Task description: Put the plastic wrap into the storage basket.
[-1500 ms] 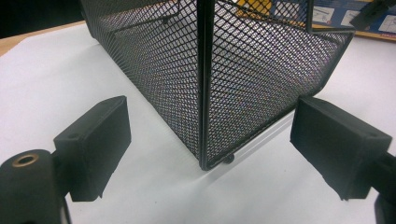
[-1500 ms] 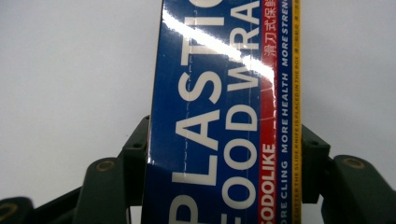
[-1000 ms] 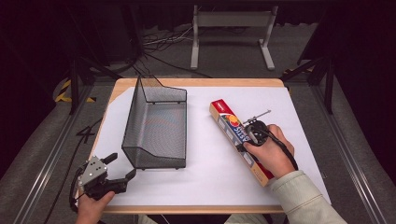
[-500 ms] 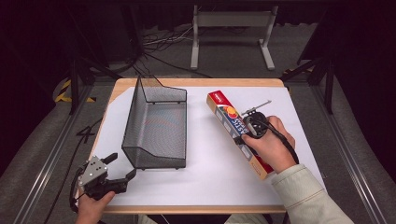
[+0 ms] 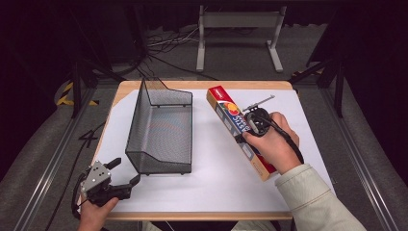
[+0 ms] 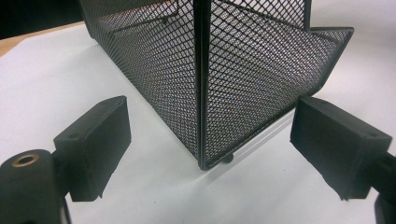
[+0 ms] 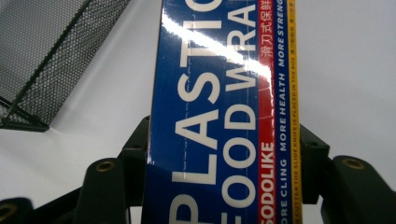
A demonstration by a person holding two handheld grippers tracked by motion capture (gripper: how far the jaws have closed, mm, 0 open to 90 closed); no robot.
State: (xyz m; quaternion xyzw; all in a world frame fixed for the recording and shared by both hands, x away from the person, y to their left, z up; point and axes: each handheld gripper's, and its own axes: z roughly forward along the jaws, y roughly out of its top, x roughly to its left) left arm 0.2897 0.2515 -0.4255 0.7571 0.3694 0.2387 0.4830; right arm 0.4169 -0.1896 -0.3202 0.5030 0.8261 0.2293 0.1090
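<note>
The long blue, red and yellow plastic food wrap box [image 5: 240, 130] lies slanted on the white table cover [image 5: 211, 187], just right of the black wire-mesh basket [image 5: 161, 132]. The right gripper [image 5: 246, 134] clamps across its middle, jaws against both sides. The left gripper [image 5: 126, 174] hovers off the basket's near left corner, jaws spread wide and holding nothing.

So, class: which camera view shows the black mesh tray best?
The high view: the whole mesh tray shows, tall back wall and open front included. The left gripper view gives a close look at one bottom corner; the right gripper view catches a slice of mesh at its upper left.
</note>
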